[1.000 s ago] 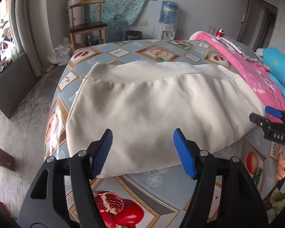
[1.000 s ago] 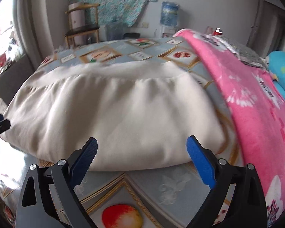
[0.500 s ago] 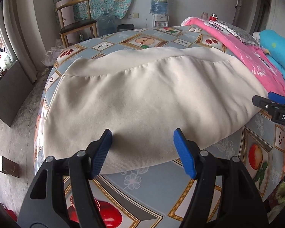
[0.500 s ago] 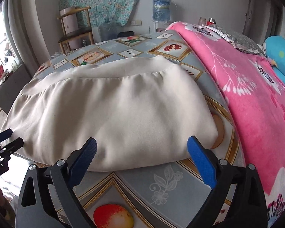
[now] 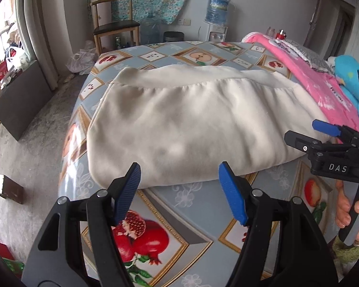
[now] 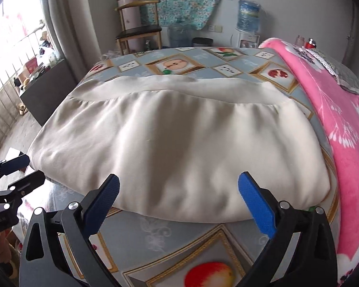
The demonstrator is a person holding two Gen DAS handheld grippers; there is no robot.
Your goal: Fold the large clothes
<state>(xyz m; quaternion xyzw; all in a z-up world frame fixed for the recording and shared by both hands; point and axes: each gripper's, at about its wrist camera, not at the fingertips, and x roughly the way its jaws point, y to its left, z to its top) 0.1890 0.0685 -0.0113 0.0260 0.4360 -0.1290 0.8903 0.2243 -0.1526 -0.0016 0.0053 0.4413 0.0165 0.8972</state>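
Now both tools angled downward, left tool (image 5: 179,186) and right tool (image 6: 179,198) apart, empty, over cream garment (image 6: 179,143).

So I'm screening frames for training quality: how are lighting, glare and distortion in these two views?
Left wrist view: sharp, evenly lit, with fisheye bending of the fruit-patterned tablecloth and dark corners. Right wrist view: the window at upper left is blown out, and soft shadow bands cross the folded cream fabric garment.
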